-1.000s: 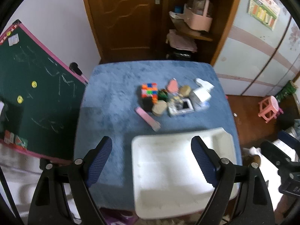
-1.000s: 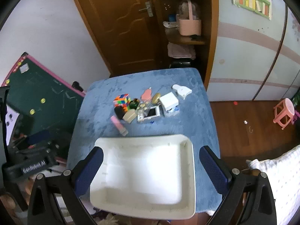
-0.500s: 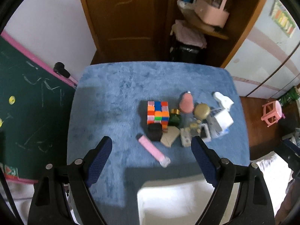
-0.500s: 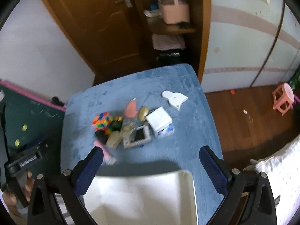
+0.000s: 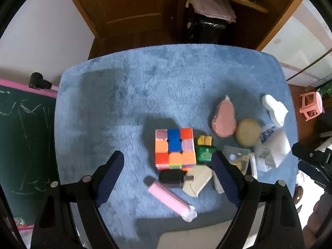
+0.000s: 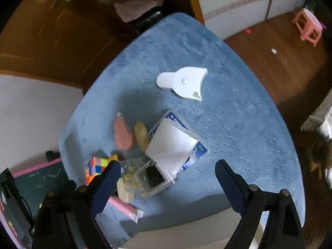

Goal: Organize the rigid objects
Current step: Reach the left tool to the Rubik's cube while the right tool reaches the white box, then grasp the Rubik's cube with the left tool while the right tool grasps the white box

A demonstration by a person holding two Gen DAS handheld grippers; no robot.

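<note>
A cluster of small objects lies on the blue-covered table (image 5: 145, 87). In the left wrist view my left gripper (image 5: 167, 165) is open and empty, hovering over a colourful puzzle cube (image 5: 174, 149), with a pink bar (image 5: 169, 198), a black block (image 5: 171, 176) and a beige piece (image 5: 198, 180) just in front. In the right wrist view my right gripper (image 6: 167, 173) is open and empty above a white box (image 6: 173, 145) on a blue-and-white case (image 6: 199, 148). A white flat piece (image 6: 183, 83) lies farther back. The white tray (image 6: 186, 235) shows at the bottom edge.
A pink oval item (image 5: 224, 118) and a round tan item (image 5: 248, 132) lie right of the cube, with a small green box (image 5: 205, 154). A green chalkboard (image 5: 22, 149) stands left of the table. A wooden door and shelf stand behind; a pink stool (image 6: 309, 26) is on the floor.
Both grippers have moved forward and down toward the object cluster. The white tray has slid almost out of both views. Both stay open.
</note>
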